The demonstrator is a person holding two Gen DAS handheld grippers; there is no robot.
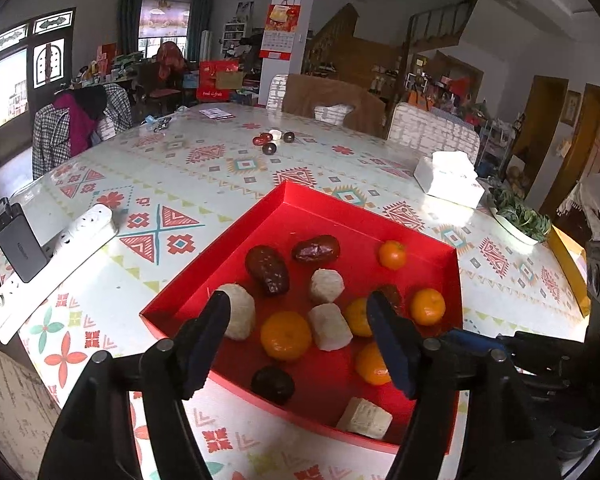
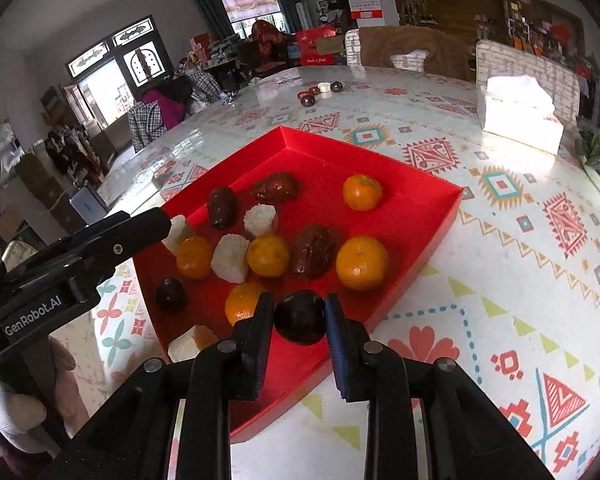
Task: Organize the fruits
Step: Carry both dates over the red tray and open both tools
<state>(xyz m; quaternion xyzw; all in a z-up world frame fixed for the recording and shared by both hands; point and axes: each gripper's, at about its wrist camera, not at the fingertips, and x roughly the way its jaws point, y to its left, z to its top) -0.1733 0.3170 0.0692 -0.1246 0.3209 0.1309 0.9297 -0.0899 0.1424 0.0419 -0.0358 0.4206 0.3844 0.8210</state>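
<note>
A dark round fruit [image 2: 301, 317] is sitting pinched between the right gripper [image 2: 299, 322] fingers, hanging over the near edge of the red tray [image 2: 428, 240], so a placing step seems to be underway. The left gripper [image 1: 300, 332] is hovering wide and empty above the tray's oranges and white chunks. Next move is probably calling for lowering into a bare patch and releasing; more dark fruits [image 2: 320, 91] are waiting far across the table [image 2: 500, 300].
</note>
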